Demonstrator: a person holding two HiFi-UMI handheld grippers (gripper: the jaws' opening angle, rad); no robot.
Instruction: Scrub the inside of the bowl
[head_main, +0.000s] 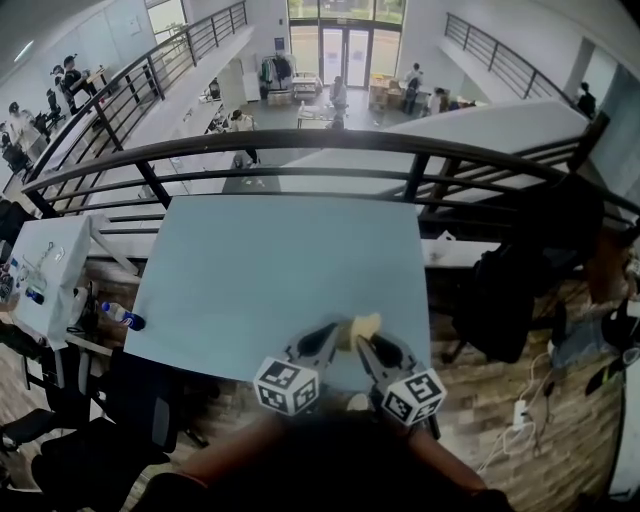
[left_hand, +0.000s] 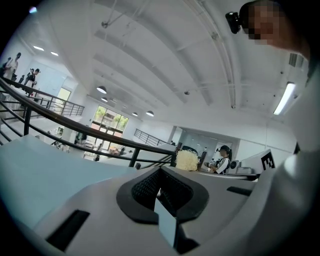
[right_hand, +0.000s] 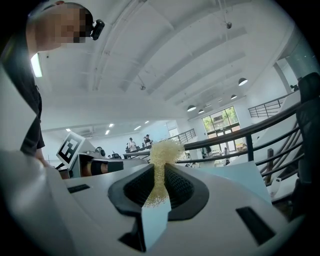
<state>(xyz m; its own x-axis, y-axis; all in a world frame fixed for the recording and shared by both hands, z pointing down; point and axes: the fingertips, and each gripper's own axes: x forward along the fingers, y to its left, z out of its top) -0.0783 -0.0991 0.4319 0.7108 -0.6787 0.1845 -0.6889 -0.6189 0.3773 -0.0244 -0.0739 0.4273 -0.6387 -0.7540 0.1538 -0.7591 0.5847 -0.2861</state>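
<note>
A pale yellow mesh scrubber (head_main: 365, 326) is pinched in my right gripper (head_main: 362, 346) just above the near edge of the light blue table (head_main: 280, 260). In the right gripper view the scrubber (right_hand: 162, 152) stands up from between the shut jaws of the right gripper (right_hand: 161, 186). My left gripper (head_main: 334, 338) sits close beside it on the left. Its jaws are shut with nothing between them in the left gripper view (left_hand: 160, 191), where the scrubber (left_hand: 186, 160) shows just beyond its tips. No bowl is in any view.
A dark metal railing (head_main: 300, 145) runs along the table's far side, with a lower hall beyond. Left of the table are a water bottle (head_main: 122, 316) and a white stand (head_main: 50, 270). A black bag (head_main: 495, 300) hangs at the right.
</note>
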